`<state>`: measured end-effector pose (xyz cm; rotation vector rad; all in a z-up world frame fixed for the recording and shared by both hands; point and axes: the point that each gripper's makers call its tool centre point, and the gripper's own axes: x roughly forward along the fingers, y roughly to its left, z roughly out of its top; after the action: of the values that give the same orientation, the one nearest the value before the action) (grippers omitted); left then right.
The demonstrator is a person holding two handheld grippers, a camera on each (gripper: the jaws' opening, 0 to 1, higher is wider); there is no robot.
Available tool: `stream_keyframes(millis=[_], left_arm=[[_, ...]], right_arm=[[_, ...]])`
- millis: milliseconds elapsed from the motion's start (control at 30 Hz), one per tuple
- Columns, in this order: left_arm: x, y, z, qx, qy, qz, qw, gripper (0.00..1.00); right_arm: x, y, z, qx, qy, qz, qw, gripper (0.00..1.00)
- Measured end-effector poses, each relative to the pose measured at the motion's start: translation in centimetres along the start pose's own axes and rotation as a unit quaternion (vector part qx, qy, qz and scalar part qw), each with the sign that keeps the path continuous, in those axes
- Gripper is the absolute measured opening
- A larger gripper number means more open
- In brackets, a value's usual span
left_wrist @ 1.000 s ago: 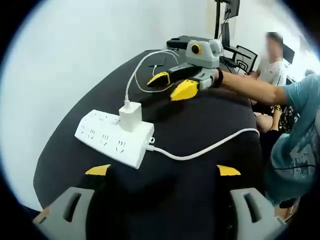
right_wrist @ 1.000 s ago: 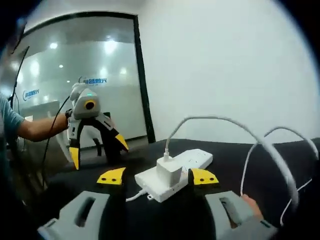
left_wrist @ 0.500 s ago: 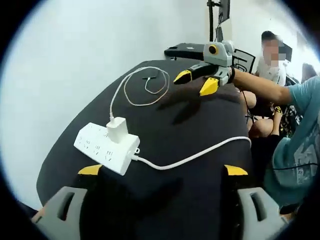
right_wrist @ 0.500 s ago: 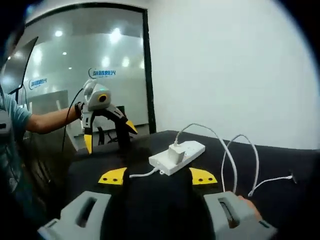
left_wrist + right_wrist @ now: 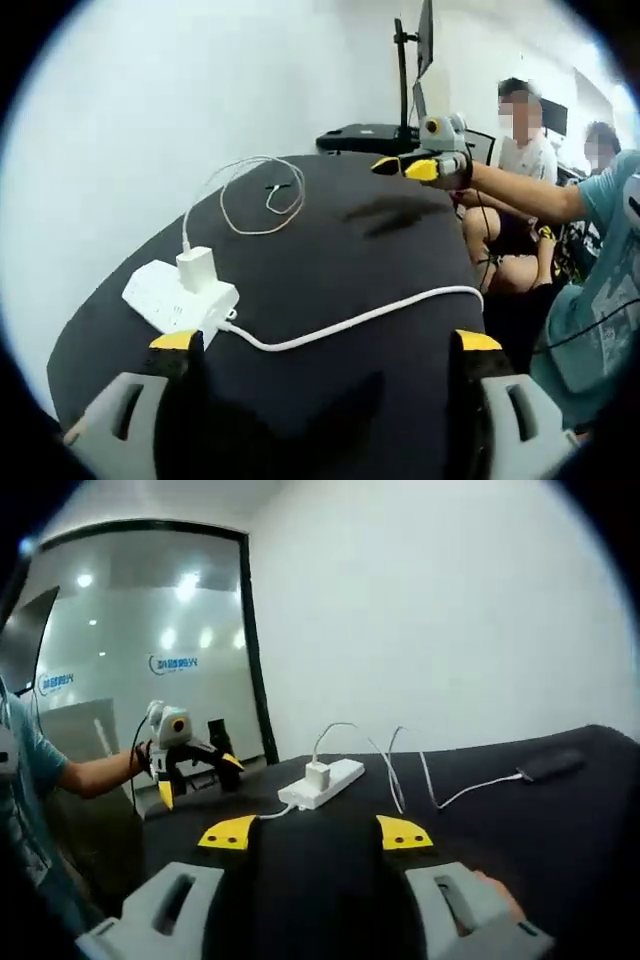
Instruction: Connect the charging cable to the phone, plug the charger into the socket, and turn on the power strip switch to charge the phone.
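- Black bench (image 5: 350, 260) under everything, round-edged at the far side in the left gripper view, cut off by the frame at the near side in both views.
- White wall (image 5: 430, 610) behind the bench; glass partition (image 5: 140, 680) with blue lettering (mirrored and too blurred to read) in the right gripper view.
- Seated person (image 5: 525, 150) beyond the bench, partly hidden behind an outstretched arm (image 5: 520, 190) in a teal sleeve.
- Monitor on a stand (image 5: 415, 50) at the far edge, seen edge-on, screen not visible.
- White power strip (image 5: 170, 295) lying flat near the bench's left edge in the left gripper view, far end hidden behind the left tong tip; switch not distinguishable; markings on the sockets too small to read.
- Thick white cord (image 5: 370, 315) running from the strip across the bench and off its right edge.
- White charger (image 5: 197, 270) standing upright, plugged into the strip.
- Thin charging cable (image 5: 250, 195) looping from the charger across the bench; free end in the left gripper view hard to make out.
- Phone (image 5: 548, 765) lying flat, dark, well apart from the strip, the cable's end meeting its edge (seated plug or merely touching, cannot tell).
- Left tongs (image 5: 325, 340) spread wide, holding nothing, above the bench's near part.
- Right tongs (image 5: 316, 832) spread wide too, empty, yellow tips raised clear of the bench.
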<state>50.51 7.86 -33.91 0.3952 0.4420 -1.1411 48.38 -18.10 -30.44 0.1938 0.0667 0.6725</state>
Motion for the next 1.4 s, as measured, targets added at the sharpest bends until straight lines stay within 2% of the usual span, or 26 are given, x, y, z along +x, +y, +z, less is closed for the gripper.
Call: stream_keyframes(millis=[67,100,167,300,333,500,567,633,800,900,1000,1100,1200,1300,1333,1400], left_arm=[[0.1,-0.2,-0.4,0.003,-0.009,0.011,0.9999,0.96],[0.7,0.5,-0.1,0.001,-0.018,0.016,0.9997,0.96],[1.1,0.2,-0.4,-0.012,-0.032,0.021,0.9992,0.96],[1.7,-0.6,-1.5,-0.027,-0.039,0.024,0.9986,0.95],[1.7,-0.2,-1.6,-0.030,-0.040,0.027,0.9984,0.96],[0.9,0.1,-1.1,-0.064,-0.075,0.039,0.9943,0.96],[0.7,0.2,-1.1,-0.068,-0.085,0.047,0.9930,0.95],[0.8,0.4,-1.4,-0.090,-0.102,0.056,0.9891,0.94],[2.2,1.0,-3.1,-0.120,-0.101,0.069,0.9852,0.93],[2.5,0.3,-3.1,-0.131,-0.109,0.072,0.9828,0.93],[2.5,0.4,-3.2,-0.133,-0.107,0.081,0.9821,0.93],[2.3,0.2,-3.0,-0.137,-0.113,0.081,0.9807,0.93],[2.2,0.2,-3.2,-0.147,-0.125,0.087,0.9773,0.93],[2.3,0.3,-4.1,-0.150,-0.129,0.107,0.9744,0.89],[2.3,0.5,-4.4,-0.150,-0.130,0.120,0.9726,0.87],[2.3,0.3,-4.5,-0.158,-0.147,0.127,0.9682,0.85]], right_arm=[[-0.6,-0.4,-0.2,0.006,-0.002,-0.007,1.0000,0.43],[-0.8,-0.5,-0.3,0.006,-0.004,-0.008,0.9999,0.43],[-1.0,-0.6,-0.7,0.012,-0.008,-0.010,0.9998,0.43],[-1.1,-0.7,-2.2,0.028,-0.012,-0.010,0.9995,0.43],[-1.0,-0.7,-2.7,0.030,-0.011,-0.008,0.9995,0.43],[-0.8,-0.8,-3.8,0.036,-0.011,-0.005,0.9993,0.42],[-0.9,-0.8,-3.8,0.033,-0.014,-0.005,0.9993,0.42],[-1.1,-0.6,-3.6,0.037,-0.024,0.000,0.9990,0.42],[-1.6,-0.8,-3.3,0.049,-0.044,0.002,0.9978,0.42],[-1.8,-1.0,-3.4,0.054,-0.045,0.001,0.9975,0.42],[-2.1,-1.6,-3.5,0.059,-0.046,-0.004,0.9972,0.41],[-2.6,-1.6,-2.3,0.085,-0.080,0.001,0.9931,0.39],[-2.9,-1.8,-2.4,0.090,-0.084,-0.001,0.9923,0.39],[-2.9,-2.0,-2.2,0.096,-0.089,-0.004,0.9914,0.39],[-2.8,-2.0,-2.3,0.096,-0.086,-0.006,0.9917,0.39],[-2.6,-1.9,-2.7,0.091,-0.078,-0.009,0.9928,0.39]])
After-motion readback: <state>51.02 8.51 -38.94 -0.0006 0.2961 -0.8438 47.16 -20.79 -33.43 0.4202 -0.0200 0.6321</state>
